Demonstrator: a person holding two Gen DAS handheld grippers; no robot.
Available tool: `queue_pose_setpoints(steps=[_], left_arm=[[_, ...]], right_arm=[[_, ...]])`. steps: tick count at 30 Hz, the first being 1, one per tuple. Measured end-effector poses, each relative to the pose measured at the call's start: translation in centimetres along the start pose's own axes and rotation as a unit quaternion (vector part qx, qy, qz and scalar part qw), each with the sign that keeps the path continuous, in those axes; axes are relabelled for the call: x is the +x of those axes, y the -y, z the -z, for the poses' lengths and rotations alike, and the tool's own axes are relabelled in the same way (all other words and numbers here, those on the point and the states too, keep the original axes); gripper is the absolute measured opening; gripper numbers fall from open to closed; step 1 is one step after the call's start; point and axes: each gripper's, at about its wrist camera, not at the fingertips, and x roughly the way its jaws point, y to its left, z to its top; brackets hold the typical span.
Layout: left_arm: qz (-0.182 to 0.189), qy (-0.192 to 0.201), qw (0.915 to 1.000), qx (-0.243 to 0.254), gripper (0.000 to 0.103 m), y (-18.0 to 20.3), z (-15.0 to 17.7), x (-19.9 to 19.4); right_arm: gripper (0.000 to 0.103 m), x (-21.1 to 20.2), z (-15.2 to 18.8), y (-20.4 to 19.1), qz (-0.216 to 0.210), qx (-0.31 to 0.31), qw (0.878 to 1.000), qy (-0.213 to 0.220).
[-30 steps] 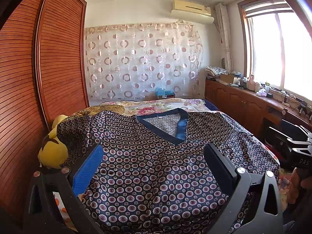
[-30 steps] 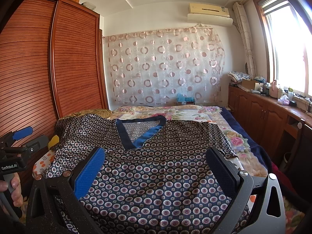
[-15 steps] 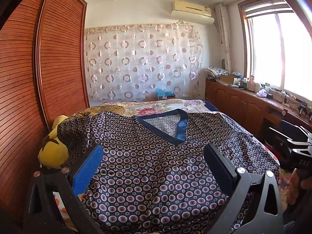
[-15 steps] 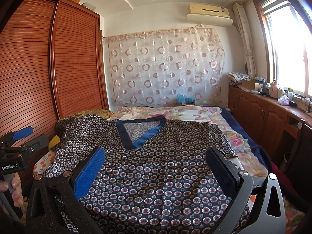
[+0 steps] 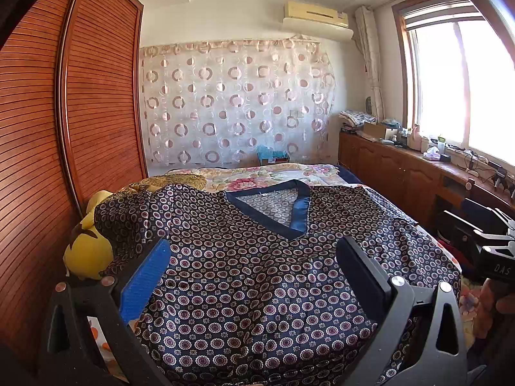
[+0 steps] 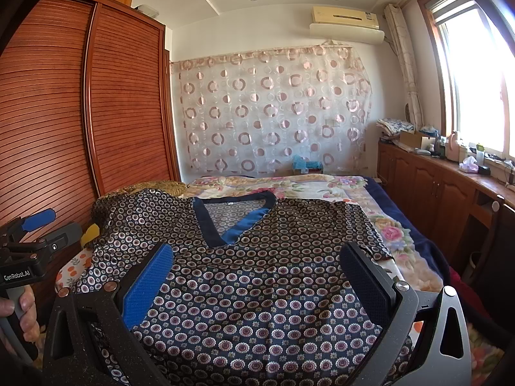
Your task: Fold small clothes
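A: Both your left gripper (image 5: 254,273) and right gripper (image 6: 257,276) hang wide apart, empty, over the shirt (image 5: 257,273) spread at the bed's (image 6: 322,183) near edge.

B: Careful, that slippery-looking fabric might slide off; the far-left sleeve's draped over the yellow plush (image 5: 88,251).

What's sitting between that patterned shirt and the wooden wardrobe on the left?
A yellow plush toy is wedged between the patterned shirt and the wardrobe. The left wrist view shows it best; the right wrist view shows only a yellow sliver.

Looked low and close along the bed (image 5: 273,173) toward the curtain (image 5: 238,109); shared the shirt (image 6: 257,289), offset sideways.
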Motion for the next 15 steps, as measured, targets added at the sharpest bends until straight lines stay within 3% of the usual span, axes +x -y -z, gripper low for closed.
queue_pose_setpoints(steps=[15], left_arm=[[-0.002, -0.018, 0.9998, -0.006, 0.103, -0.8, 0.4, 1.0]], right_arm=[[0.103, 1.2, 0.6, -0.5, -0.002, -0.006, 1.000, 0.000]])
